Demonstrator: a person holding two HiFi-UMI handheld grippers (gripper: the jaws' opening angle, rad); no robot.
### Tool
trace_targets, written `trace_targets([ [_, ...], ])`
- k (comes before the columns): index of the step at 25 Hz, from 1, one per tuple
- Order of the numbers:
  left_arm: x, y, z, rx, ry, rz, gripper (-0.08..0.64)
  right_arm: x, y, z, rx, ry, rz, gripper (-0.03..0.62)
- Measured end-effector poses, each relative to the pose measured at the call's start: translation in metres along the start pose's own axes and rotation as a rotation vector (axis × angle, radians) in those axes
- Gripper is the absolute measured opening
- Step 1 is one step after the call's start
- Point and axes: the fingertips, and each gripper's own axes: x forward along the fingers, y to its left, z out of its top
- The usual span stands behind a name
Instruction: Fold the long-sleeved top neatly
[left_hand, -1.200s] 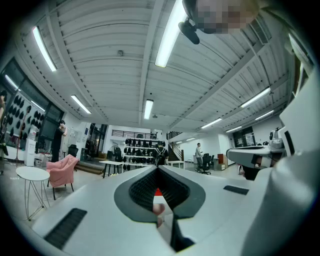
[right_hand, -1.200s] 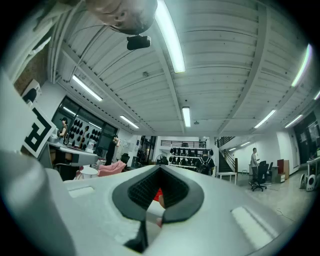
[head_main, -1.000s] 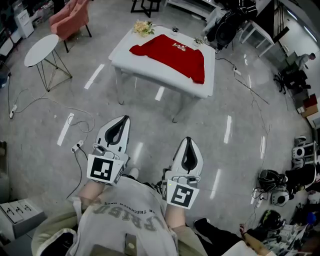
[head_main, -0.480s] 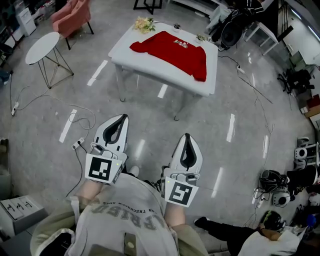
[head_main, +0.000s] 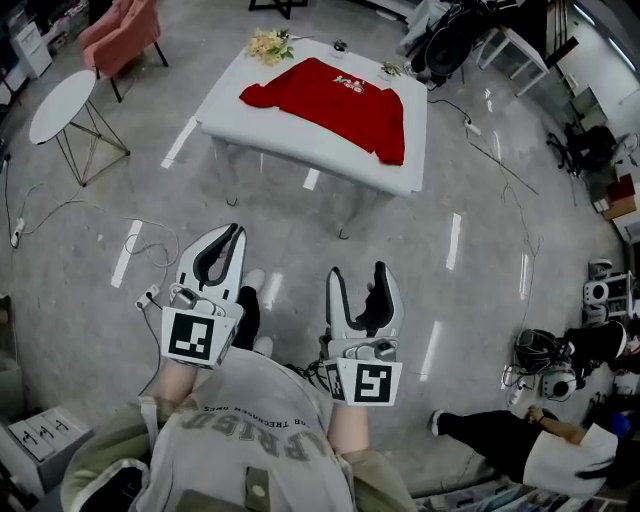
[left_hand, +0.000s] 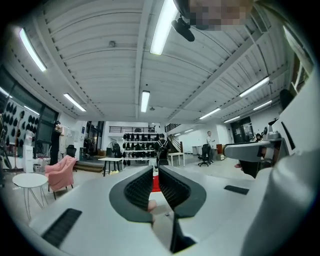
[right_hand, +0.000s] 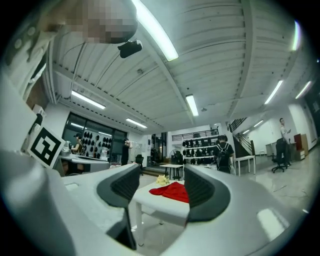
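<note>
A red long-sleeved top (head_main: 325, 95) lies spread flat on a white table (head_main: 300, 150) some way ahead of me across the floor. Both grippers hang in the air above the floor, well short of the table. My left gripper (head_main: 234, 231) is shut and holds nothing; in the left gripper view its jaws (left_hand: 155, 172) stand almost together. My right gripper (head_main: 358, 272) is opening, with nothing between its jaws. Through that gap in the right gripper view (right_hand: 162, 181) I see the red top (right_hand: 172, 191) and the table (right_hand: 155, 204).
A bunch of flowers (head_main: 268, 45) and small items sit at the table's far edge. A round side table (head_main: 60, 95) and a pink chair (head_main: 115, 30) stand at the left. Cables (head_main: 150, 240) trail on the floor. A person (head_main: 540, 440) crouches at the lower right near equipment.
The right gripper's jaws have swung apart; the left stays shut. Both grippers have shifted forward and slightly down, and a foot now shows beneath the left one.
</note>
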Motion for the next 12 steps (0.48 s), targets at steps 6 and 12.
trace_targets([
  [6, 0.074, 0.018, -0.015, -0.047, 0.038, -0.132, 0.292, 0.061, -0.023, -0.017, -0.036, 0.033, -0.028, 0.347],
  [12, 0.152, 0.057, -0.018, -0.028, 0.089, -0.192, 0.348, 0.133, -0.044, -0.025, -0.058, 0.068, -0.072, 0.347],
])
